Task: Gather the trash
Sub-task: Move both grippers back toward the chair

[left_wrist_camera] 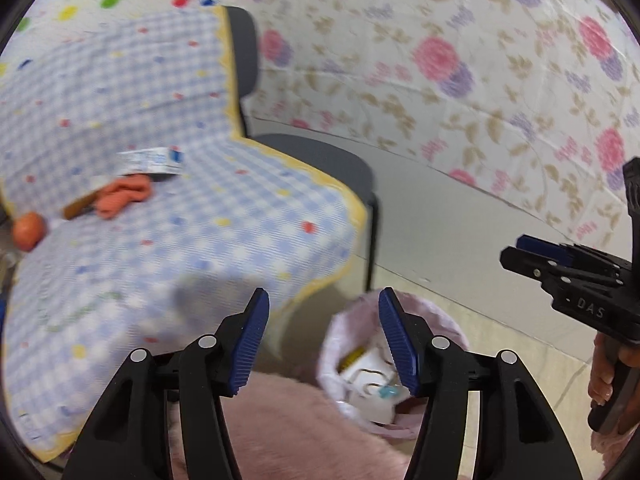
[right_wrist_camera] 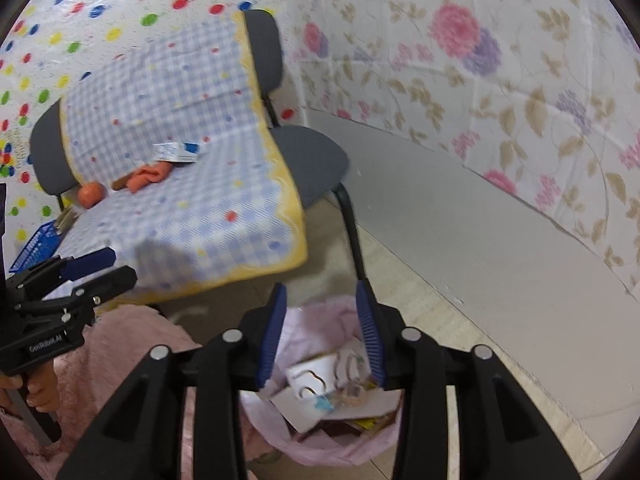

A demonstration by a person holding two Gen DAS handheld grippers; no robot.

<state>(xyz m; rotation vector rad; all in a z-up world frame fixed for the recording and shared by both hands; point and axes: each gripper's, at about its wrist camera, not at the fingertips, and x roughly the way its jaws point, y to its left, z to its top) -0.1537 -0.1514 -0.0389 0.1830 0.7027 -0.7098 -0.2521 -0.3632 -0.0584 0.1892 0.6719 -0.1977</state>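
Note:
A bin lined with a pink bag (left_wrist_camera: 340,332) stands on the floor below both grippers and holds white card pieces (right_wrist_camera: 316,372) and other scraps. My left gripper (left_wrist_camera: 324,292) hangs above the bin's near rim, open and empty. My right gripper (right_wrist_camera: 321,286) is over the same pink-lined bin (right_wrist_camera: 320,320), also open with nothing between its pads. A white and blue wrapper (left_wrist_camera: 152,160) lies on the checked blanket (left_wrist_camera: 180,240) beside an orange cloth (left_wrist_camera: 124,196) and an orange ball (left_wrist_camera: 28,230). Each gripper shows at the other view's edge: the right gripper (left_wrist_camera: 514,250) and the left gripper (right_wrist_camera: 122,264).
The blanket (right_wrist_camera: 192,220) covers two dark grey chairs (right_wrist_camera: 312,156). A blue basket (right_wrist_camera: 34,246) sits at the far left. A pink fluffy fabric (left_wrist_camera: 300,420) lies near me beside the bin. Floral sheets (right_wrist_camera: 500,80) hang behind a grey floor strip.

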